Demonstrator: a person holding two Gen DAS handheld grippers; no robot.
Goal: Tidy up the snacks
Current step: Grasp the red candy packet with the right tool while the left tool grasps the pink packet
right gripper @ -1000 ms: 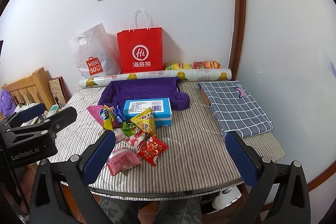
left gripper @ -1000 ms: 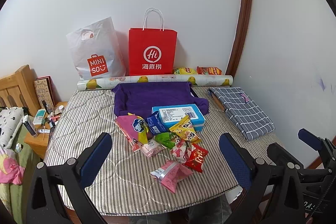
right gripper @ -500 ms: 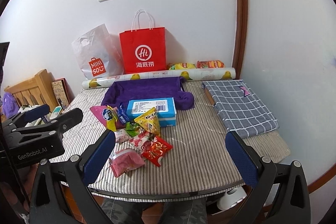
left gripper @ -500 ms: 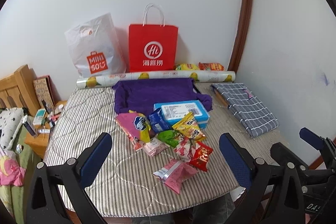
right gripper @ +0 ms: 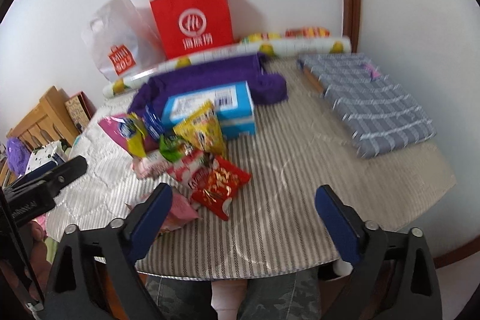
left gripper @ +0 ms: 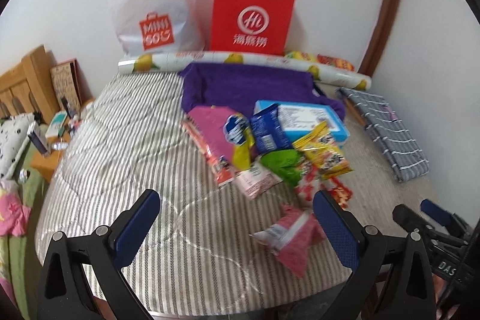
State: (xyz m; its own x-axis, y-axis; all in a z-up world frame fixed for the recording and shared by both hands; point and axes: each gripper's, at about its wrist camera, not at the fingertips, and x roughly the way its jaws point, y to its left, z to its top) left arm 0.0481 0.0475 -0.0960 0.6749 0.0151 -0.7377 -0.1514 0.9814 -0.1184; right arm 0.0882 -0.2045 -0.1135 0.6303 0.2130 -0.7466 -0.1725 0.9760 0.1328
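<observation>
Left wrist view: striped grey-and-white quilted table cover (left gripper: pixel 126 140), blurred. At the back, against the wall, a red paper carrier bag with white handles (left gripper: pixel 251 16) and a white plastic shopping bag with an orange logo (left gripper: pixel 154 7) stand side by side; contents of neither can be seen. A printed paper roll with yellow fruit (left gripper: pixel 240 60) lies in front of them. A light-blue cardboard box (left gripper: pixel 312 117) sits closed on a purple folded cloth (left gripper: pixel 249 83), packets leaning against its near side.

Snack pile mid-table: pink-and-yellow foil bag (left gripper: pixel 220 131), dark-blue packet (left gripper: pixel 268 129), yellow packet (left gripper: pixel 322 150), green packet (left gripper: pixel 282 165), pale pink carton (left gripper: pixel 256 177), red packet (right gripper: pixel 220 183), and nearest the edge a pink-and-white pouch (left gripper: pixel 292 239). All lie loose and overlapping, except the pouch, slightly apart.

Left gripper (left gripper: pixel 237 222): blue pads spread wide, nothing between them but table; right pad overlaps the pink pouch in view, contact unclear.

Right wrist view: right gripper (right gripper: pixel 243 209) jaws have just been closing a little yet stand wide, holding nothing; red packet sits just ahead of the left pad. Folded grey checked cloth (right gripper: pixel 372 101) lies at the right.
</observation>
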